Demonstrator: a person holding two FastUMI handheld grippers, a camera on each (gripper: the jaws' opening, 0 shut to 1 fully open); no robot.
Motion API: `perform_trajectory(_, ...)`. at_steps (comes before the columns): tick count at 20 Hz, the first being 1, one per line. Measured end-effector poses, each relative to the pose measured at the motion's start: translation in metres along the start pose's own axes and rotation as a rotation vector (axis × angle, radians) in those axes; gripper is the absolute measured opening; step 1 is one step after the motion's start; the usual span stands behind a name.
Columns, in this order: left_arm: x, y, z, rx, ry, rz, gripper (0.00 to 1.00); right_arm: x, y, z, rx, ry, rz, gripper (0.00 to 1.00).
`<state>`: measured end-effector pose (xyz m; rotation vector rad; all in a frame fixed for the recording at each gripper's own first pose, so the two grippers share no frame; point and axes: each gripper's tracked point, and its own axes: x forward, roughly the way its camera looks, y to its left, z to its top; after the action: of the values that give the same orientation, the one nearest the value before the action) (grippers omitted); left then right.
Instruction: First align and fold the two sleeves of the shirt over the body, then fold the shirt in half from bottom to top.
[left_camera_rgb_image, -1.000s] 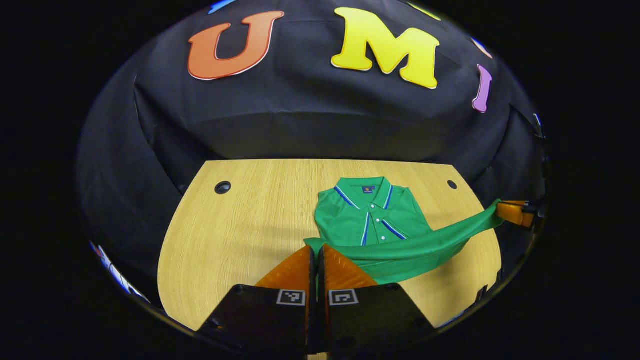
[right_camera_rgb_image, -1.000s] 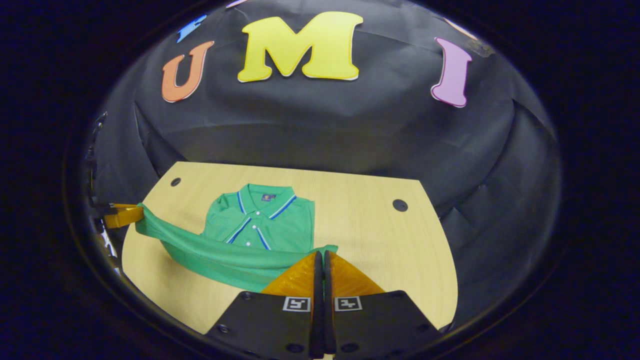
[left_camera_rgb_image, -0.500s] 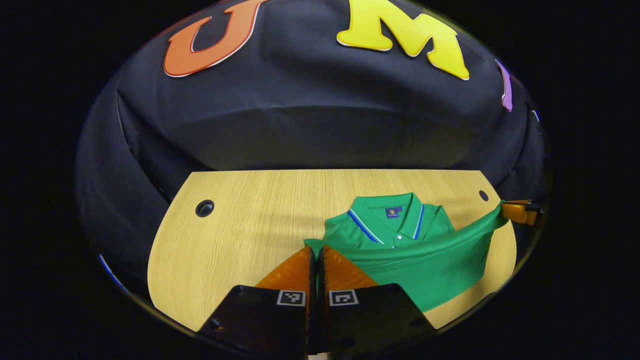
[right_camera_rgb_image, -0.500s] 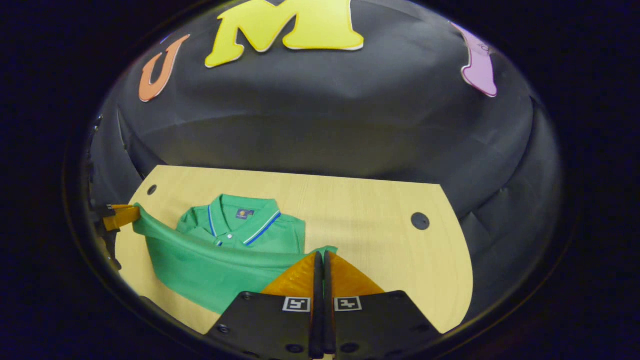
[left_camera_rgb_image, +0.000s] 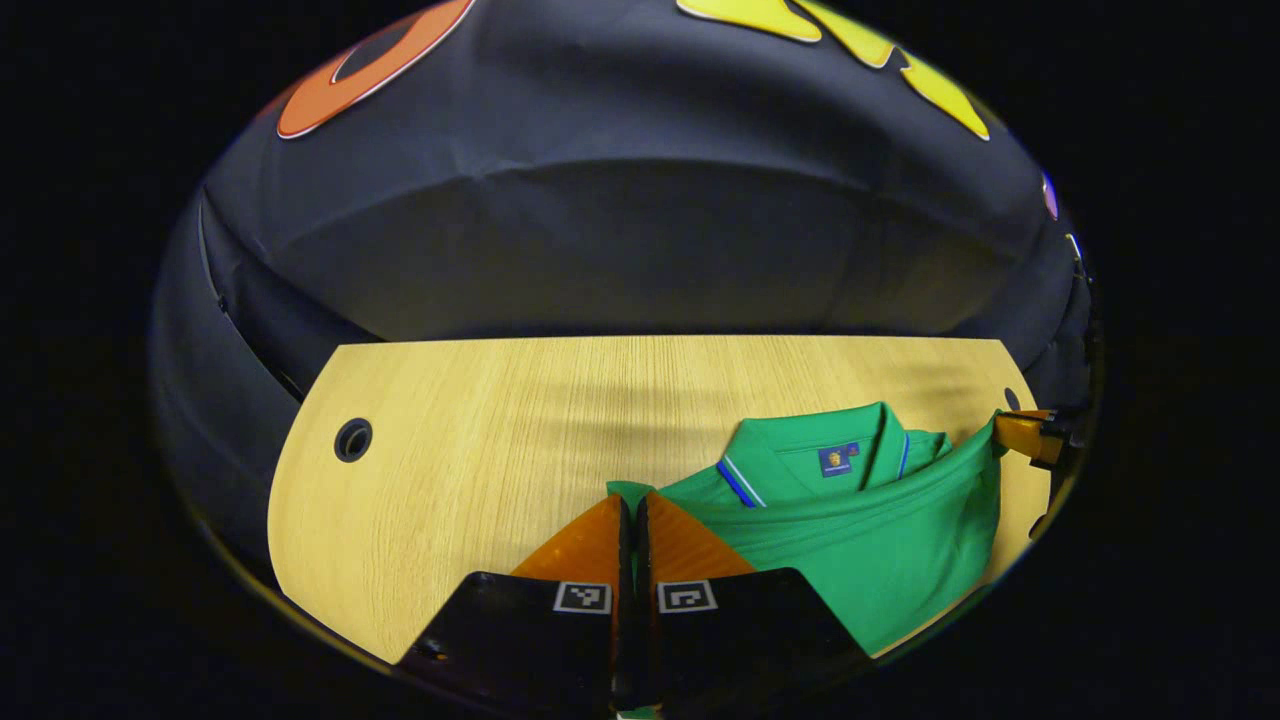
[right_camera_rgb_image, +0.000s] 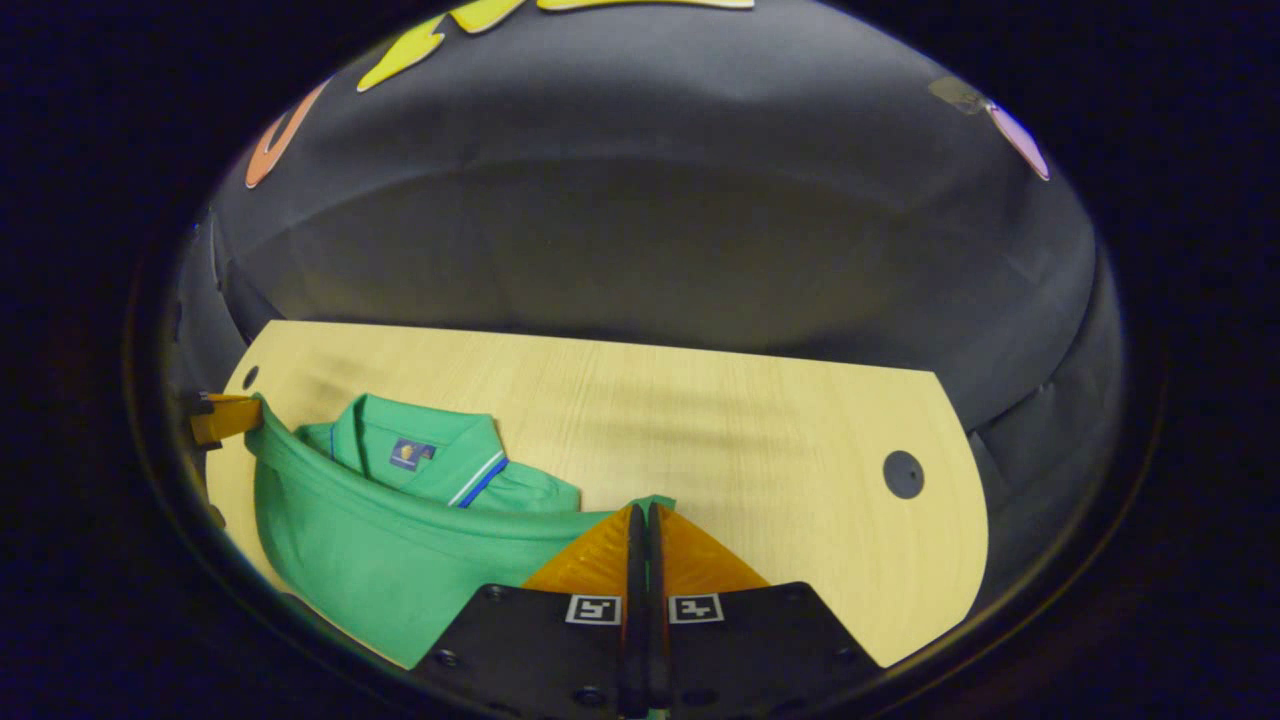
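The green polo shirt (left_camera_rgb_image: 880, 540) is laid on the wooden table (left_camera_rgb_image: 480, 450), toward its right side in the left gripper view. One hem corner is pinched between the closed fingers of the left gripper (left_camera_rgb_image: 628, 505), the other between those of the right gripper (right_camera_rgb_image: 640, 515). The raised hem is stretched between them across the body, just below the collar (right_camera_rgb_image: 420, 455).

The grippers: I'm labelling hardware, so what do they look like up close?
Each gripper, left and right, has two wedge-shaped fingers tapering to a point, mounted on black blocks with screw heads. Every block carries a small square black-and-white marker.
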<state>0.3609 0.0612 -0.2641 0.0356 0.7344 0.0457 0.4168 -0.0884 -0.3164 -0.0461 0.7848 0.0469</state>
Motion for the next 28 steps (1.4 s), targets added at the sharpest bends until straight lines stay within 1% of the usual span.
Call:
perform_trajectory(2, 0.012, 0.002, -0.010, 0.017, 0.034, 0.006, 0.03, 0.012, 0.002, -0.009, -0.014, 0.026, 0.005, 0.02)
perform_trajectory(4, 0.021, 0.002, -0.023, 0.011, 0.077, 0.005, 0.03, 0.021, 0.002, -0.016, 0.005, 0.045, 0.003, 0.02)
perform_trajectory(6, 0.022, 0.003, -0.021, -0.001, 0.064, 0.000, 0.03, 0.021, 0.000, -0.015, 0.024, 0.038, 0.004, 0.03)
perform_trajectory(7, 0.021, 0.006, -0.023, 0.014, 0.070, 0.008, 0.04, 0.019, -0.002, -0.016, 0.031, 0.039, -0.001, 0.06)
perform_trajectory(8, 0.020, 0.013, -0.022, 0.029, 0.065, 0.034, 0.08, 0.016, -0.004, -0.013, 0.037, 0.035, -0.002, 0.07)
perform_trajectory(9, 0.019, 0.017, -0.018, 0.021, 0.046, 0.052, 0.13, 0.011, -0.005, -0.012, 0.051, 0.031, 0.002, 0.09)
perform_trajectory(10, 0.014, 0.013, -0.013, -0.005, 0.030, 0.027, 0.34, 0.006, -0.004, -0.009, 0.070, 0.026, 0.015, 0.10)
perform_trajectory(11, 0.005, 0.007, -0.009, -0.027, 0.015, -0.001, 0.55, -0.004, -0.003, -0.007, 0.097, 0.017, 0.024, 0.18)
perform_trajectory(12, -0.003, 0.005, -0.004, -0.044, 0.000, -0.013, 0.76, -0.014, -0.004, -0.002, 0.117, 0.005, 0.039, 0.29)
perform_trajectory(13, -0.009, 0.005, -0.001, -0.057, -0.016, -0.014, 0.97, -0.023, -0.006, 0.003, 0.130, -0.017, 0.037, 0.40)
perform_trajectory(14, -0.021, 0.009, 0.005, -0.066, -0.033, -0.009, 1.00, -0.037, -0.014, 0.007, 0.145, -0.040, 0.009, 0.44)
perform_trajectory(15, -0.036, 0.011, 0.010, -0.080, -0.056, -0.007, 1.00, -0.049, -0.017, 0.010, 0.155, -0.061, -0.016, 0.48)
perform_trajectory(17, -0.074, 0.012, 0.019, -0.112, -0.104, -0.006, 0.99, -0.088, -0.022, 0.016, 0.163, -0.097, -0.039, 0.68)
perform_trajectory(19, -0.118, 0.015, 0.029, -0.114, -0.166, -0.004, 0.99, -0.128, -0.017, 0.020, 0.161, -0.141, -0.043, 0.88)
perform_trajectory(20, -0.143, 0.015, 0.033, -0.099, -0.203, -0.003, 0.99, -0.150, -0.016, 0.022, 0.146, -0.169, -0.048, 0.88)
perform_trajectory(21, -0.167, 0.017, 0.037, -0.080, -0.241, 0.003, 0.99, -0.172, -0.013, 0.025, 0.129, -0.204, -0.057, 0.92)
perform_trajectory(22, -0.190, 0.020, 0.041, -0.058, -0.278, 0.008, 1.00, -0.196, -0.010, 0.029, 0.110, -0.241, -0.069, 0.97)
perform_trajectory(23, -0.212, 0.021, 0.042, -0.046, -0.315, 0.012, 0.99, -0.222, -0.006, 0.032, 0.096, -0.281, -0.076, 0.96)
perform_trajectory(24, -0.233, 0.019, 0.045, -0.042, -0.353, 0.006, 0.99, -0.247, 0.002, 0.034, 0.094, -0.316, -0.066, 0.96)
perform_trajectory(25, -0.257, 0.020, 0.046, -0.049, -0.384, 0.003, 0.99, -0.275, 0.003, 0.034, 0.096, -0.349, -0.070, 0.93)
perform_trajectory(26, -0.280, 0.024, 0.047, -0.054, -0.420, -0.002, 0.99, -0.298, 0.009, 0.035, 0.094, -0.384, -0.072, 0.96)
perform_trajectory(28, -0.320, 0.029, 0.047, -0.052, -0.477, -0.004, 0.99, -0.346, 0.021, 0.035, 0.074, -0.454, -0.077, 0.96)
